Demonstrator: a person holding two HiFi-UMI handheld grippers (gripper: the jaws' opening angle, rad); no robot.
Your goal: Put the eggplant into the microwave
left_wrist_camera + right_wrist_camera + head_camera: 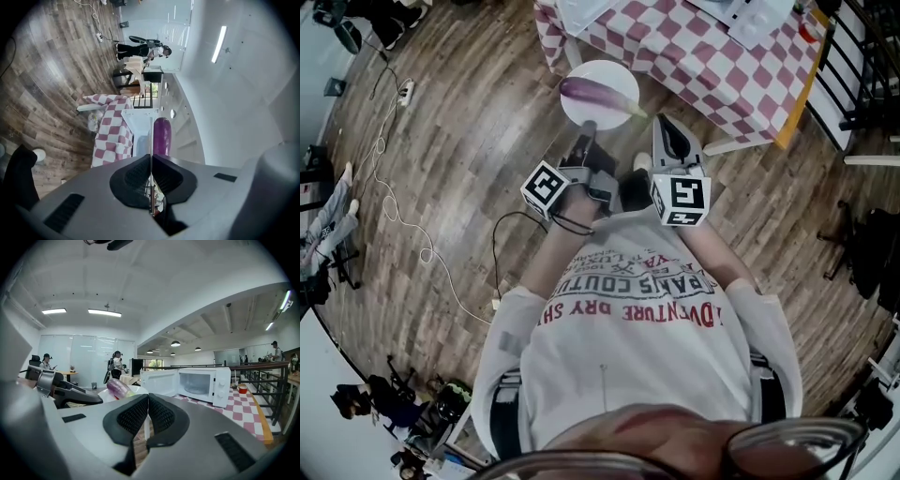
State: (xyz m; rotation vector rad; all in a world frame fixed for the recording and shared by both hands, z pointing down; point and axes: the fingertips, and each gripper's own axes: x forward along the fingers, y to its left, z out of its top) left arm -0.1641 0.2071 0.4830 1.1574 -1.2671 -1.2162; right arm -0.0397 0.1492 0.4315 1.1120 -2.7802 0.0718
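Note:
A purple eggplant (595, 92) lies on a white plate (614, 75), which I hold out over the wooden floor in front of the table. My left gripper (589, 128) is shut on the plate's near rim. In the left gripper view the plate (150, 140) runs edge-on between the closed pads, with the eggplant (162, 135) beyond it. My right gripper (668, 141) is beside the plate on its right, shut, with nothing in it. The right gripper view shows a white microwave (202, 385) on the table, its door (158, 381) swung open, with the eggplant (119, 388) at the left.
The table with a red-and-white checked cloth (703, 66) stands ahead to the right. A black rail (862, 66) lies beyond it. Cables (403, 225) and a power strip (406, 91) trail over the floor at left. A red cup (242, 390) sits right of the microwave. People (116, 363) stand far back.

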